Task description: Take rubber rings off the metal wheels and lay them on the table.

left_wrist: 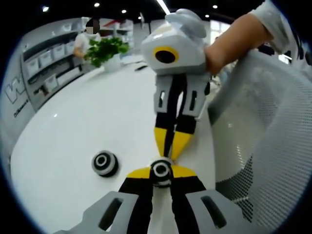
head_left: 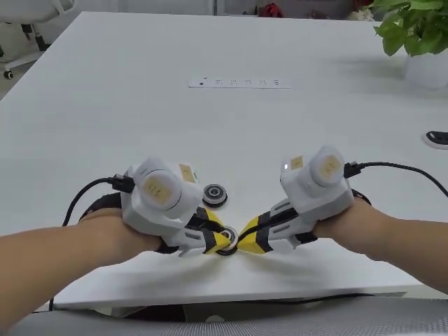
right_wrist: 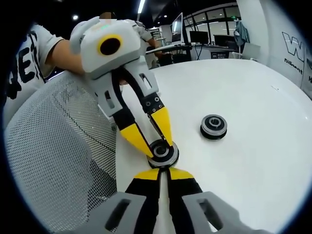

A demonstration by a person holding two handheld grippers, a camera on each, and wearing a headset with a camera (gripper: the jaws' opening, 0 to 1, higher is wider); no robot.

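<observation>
A small metal wheel [head_left: 228, 248] with a black rubber ring hangs just above the white table [head_left: 231, 133] near its front edge. My left gripper [head_left: 224, 240] comes in from the left and is shut on this wheel [left_wrist: 161, 169], one yellow jaw on each side. From the right, my right gripper [head_left: 245, 239] meets it. Its jaws are pressed together on the ring's near rim [right_wrist: 164, 155]. A second wheel [head_left: 214, 195], ring still on, lies flat on the table just behind the left gripper; it also shows in both gripper views [left_wrist: 105, 163] [right_wrist: 213, 126].
A flat white socket strip [head_left: 239, 82] lies at mid-table. A potted plant [head_left: 413, 31] stands at the far right, with a dark object [head_left: 437, 138] at the right edge. A mesh chair [left_wrist: 263, 126] sits close behind the table's front edge.
</observation>
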